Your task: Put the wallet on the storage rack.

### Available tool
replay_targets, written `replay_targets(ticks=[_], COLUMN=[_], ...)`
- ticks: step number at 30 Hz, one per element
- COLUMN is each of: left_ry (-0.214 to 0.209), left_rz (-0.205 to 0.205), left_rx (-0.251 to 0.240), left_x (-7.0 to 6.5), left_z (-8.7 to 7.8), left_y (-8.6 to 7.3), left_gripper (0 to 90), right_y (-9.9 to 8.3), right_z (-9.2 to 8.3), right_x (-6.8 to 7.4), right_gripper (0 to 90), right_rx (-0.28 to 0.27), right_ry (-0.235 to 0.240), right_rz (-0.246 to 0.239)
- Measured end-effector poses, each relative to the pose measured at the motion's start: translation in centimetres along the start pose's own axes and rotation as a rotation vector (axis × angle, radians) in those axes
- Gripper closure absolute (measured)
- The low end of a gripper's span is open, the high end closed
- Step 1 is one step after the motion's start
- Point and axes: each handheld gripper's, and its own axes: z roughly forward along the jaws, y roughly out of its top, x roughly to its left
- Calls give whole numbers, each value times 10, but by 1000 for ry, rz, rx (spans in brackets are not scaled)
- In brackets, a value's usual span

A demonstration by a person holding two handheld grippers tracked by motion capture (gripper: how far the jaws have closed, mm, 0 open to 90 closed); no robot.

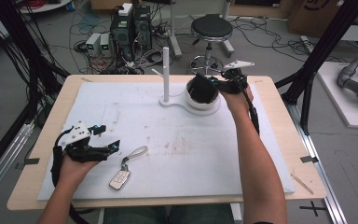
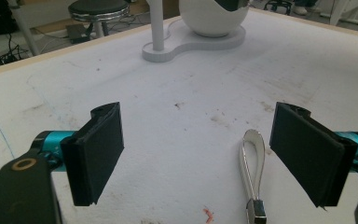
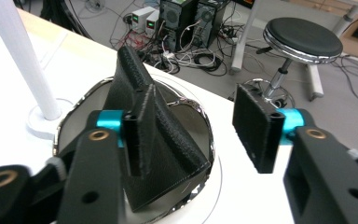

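Observation:
A black fabric pouch [image 1: 200, 88] stands tilted inside a white bowl [image 1: 200, 106] with a shiny inner rim [image 3: 74, 116], on a white stand with an upright pole [image 1: 166, 70]. My right gripper [image 1: 210, 81] is at the bowl with its jaws apart. In the right gripper view the pouch [image 3: 168, 158] lies against the left jaw, while the right jaw is clear of it. My left gripper [image 1: 109, 136] rests open at the table's front left. A white key fob [image 1: 120, 179] with a grey strap [image 2: 253, 158] lies just right of it, the strap loop between the open jaws.
A white foam mat [image 1: 177, 154] covers the wooden table [image 1: 28, 186]. Beyond the far edge stand a black stool [image 1: 211, 29] and computer boxes [image 1: 130, 28] with tangled cables. Black frame posts [image 1: 317, 60] rise at the right.

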Motion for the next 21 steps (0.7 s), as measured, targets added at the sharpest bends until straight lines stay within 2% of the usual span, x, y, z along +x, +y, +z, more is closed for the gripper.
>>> replay_targets(ticks=[6,7,8,9,11,14,21], left_ry=[-5,-6,-5,-6,-9,-9,-15], left_rz=[9,6,9,5,5,8,19], left_rx=[2,3,4,1,0,0,6], left_x=[-1,-1,-2,-2,-3,-3,-5], left_z=[1,1,1,1,1,3,9], left_y=[1,1,1,1,1,2,4], left_gripper=[174,174,174,174,174,174,174], right_y=[-3,-7,-10,-10,-12,-19,-41], right_z=[-21,-26,-31,-36,-45,-63,-90], right_x=[0,2,3,3,1,2,2], right_gripper=[383,386,385,369,352,352,323], right_rx=[22,-11,-21,0,16,-42,-44], right_ry=[13,12,4,-2,15,7,27], right_rz=[44,33,20,25,42,21,41])
